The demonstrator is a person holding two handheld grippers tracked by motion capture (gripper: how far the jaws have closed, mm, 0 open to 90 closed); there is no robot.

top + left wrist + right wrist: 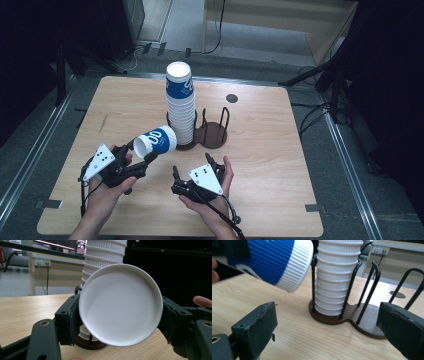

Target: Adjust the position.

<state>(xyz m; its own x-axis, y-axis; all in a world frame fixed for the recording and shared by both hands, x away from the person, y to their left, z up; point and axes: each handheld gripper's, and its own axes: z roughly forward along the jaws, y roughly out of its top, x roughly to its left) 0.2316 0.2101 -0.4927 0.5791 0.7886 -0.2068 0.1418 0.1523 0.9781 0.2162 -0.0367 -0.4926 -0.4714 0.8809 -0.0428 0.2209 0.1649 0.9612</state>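
Table: a light wooden tabletop with rounded corners (260,120), set on a grey floor; a small dark round disc (231,98) sits in its far middle part.
Cup stack: a tall upright stack of white ribbed paper cups with a blue band on the top one (181,100), standing in the left ring of the holder, at the middle of the table.
Holder: a dark brown two-place cup holder with black wire uprights (212,131); its right place, just right of the stack, has no cups in it.
Held cup: a single white ribbed paper cup with a blue printed band (156,141), lying on its side in the air, near and left of the stack, apart from it. Its white base faces the left gripper's camera.
Left gripper: a black two-jaw tool with a grey three-cornered plate (136,159), at the near left; its jaws are clamped on the held cup from both sides.
Right gripper: a matching black tool (191,172) in the right hand, near the table's near edge, right of the held cup; its jaws stand wide apart with nothing between them, pointing toward the holder.
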